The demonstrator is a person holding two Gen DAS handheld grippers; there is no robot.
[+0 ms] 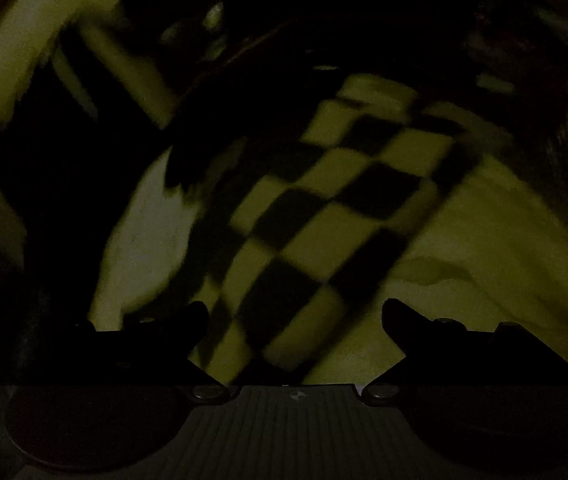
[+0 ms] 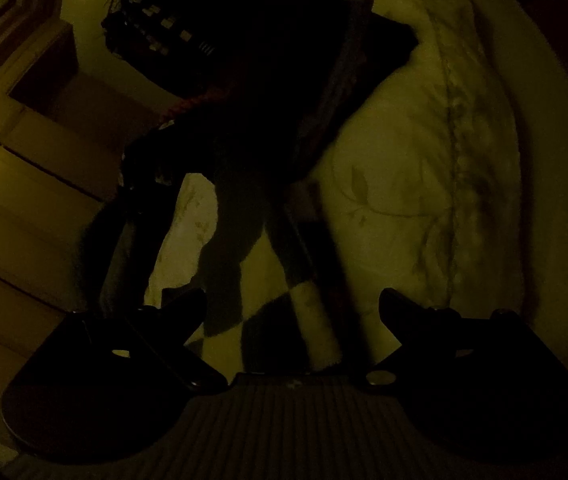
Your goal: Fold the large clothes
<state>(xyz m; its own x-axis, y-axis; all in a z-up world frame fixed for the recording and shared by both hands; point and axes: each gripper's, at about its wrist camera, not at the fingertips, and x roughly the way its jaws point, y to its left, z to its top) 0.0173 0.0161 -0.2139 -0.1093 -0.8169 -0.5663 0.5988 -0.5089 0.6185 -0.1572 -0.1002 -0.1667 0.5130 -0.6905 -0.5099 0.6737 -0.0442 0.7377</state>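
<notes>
- Left tongs (image 1: 295, 312) gape apart, gripping nothing, over the checkered cloth (image 1: 336, 208), likely lining up a grab.
- Right tongs (image 2: 292, 300) likewise spread above the bed (image 2: 424, 160).

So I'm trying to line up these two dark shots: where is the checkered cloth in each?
Left wrist: the checkered cloth runs diagonally through the centre, down between the open left claw.
Right wrist: bottom centre, between the open right claw, mostly shadowed.
Shared landmark: the pale bedding underneath.
</notes>
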